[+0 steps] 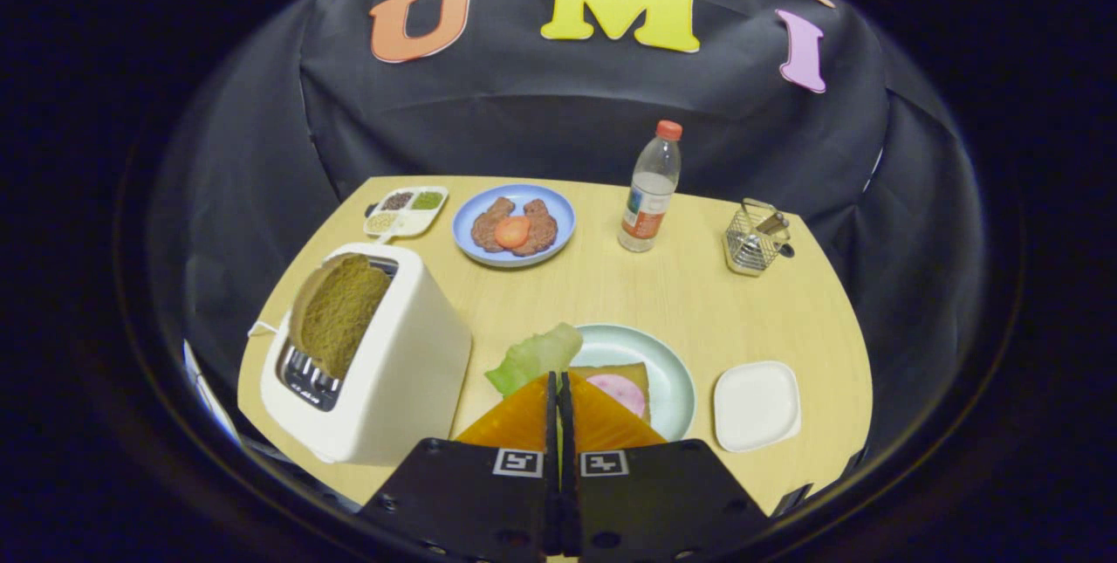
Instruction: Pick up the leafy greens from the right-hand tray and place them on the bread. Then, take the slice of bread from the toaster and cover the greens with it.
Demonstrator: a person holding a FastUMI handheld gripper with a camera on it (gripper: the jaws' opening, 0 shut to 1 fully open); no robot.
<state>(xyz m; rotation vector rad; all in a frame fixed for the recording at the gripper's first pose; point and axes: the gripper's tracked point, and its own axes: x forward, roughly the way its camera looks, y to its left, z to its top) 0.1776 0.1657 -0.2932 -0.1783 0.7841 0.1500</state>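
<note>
**One leaf held over the bread plate**

Gripper view: the gripper (558,388) has its jaws clenched, the two fingers pressed together with barely a slit between them, and the leafy greens (534,356) stick out from the tips, pinched at their lower edge. The leaf hangs over the near left rim of the pale green plate (672,367), which serves as the landmark here. On that plate lies a slice of bread (635,375) topped with a round pink slice of ham (621,392), just ahead of the fingertips and partly hidden by them. The greens sit just left of the bread; whether they touch it cannot be told.

Right of the plate, just beside it, is a small white square tray (757,404). Left of the plate stands the white toaster (384,362), with a brown slice of bread in the toaster (342,310) rising from its slot. Beyond the plate, on the far side of the worktop (541,292), is a blue plate (515,201) with two brown meat pieces and an orange round slice; left of that, a divided dish (407,210) of seasonings. Far right of the green plate stand a plastic bottle (650,192) with a red cap and a wire basket (756,240).
</note>
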